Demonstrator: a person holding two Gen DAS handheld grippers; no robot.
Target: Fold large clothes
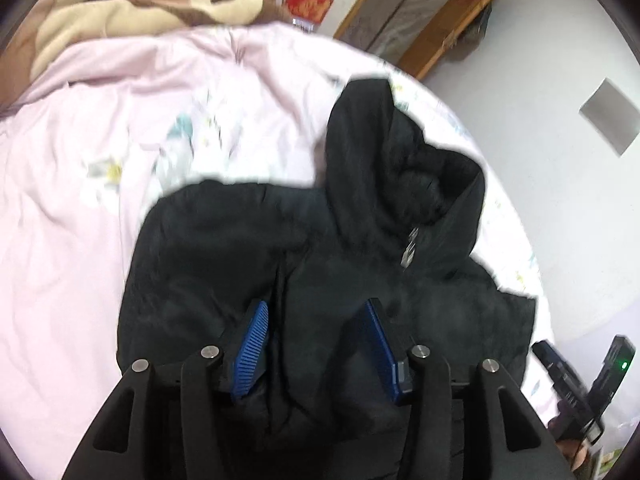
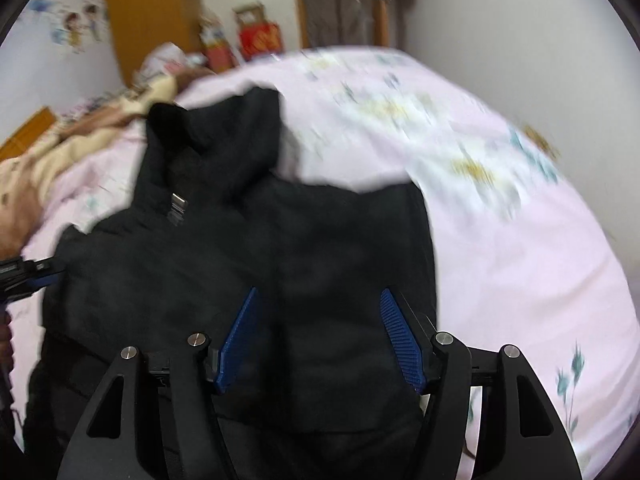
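A black padded jacket (image 1: 240,248) lies on the pink bed cover (image 1: 100,140), its hood (image 1: 400,152) bunched at the far end with a silver zip pull (image 1: 410,248) showing. My left gripper (image 1: 317,304) hovers over the jacket's body, blue pads apart, with fabric below them but not pinched. In the right wrist view the same jacket (image 2: 200,272) fills the middle, hood (image 2: 224,128) at the top. My right gripper (image 2: 318,291) stands open over the jacket, nothing clamped. The left gripper (image 2: 24,276) shows at the jacket's left edge.
A brown and beige blanket (image 1: 120,8) is heaped at the head of the bed. Red boxes (image 2: 260,38) and a wooden door frame (image 1: 420,12) stand beyond the bed. The flowered pink cover (image 2: 520,240) spreads right of the jacket.
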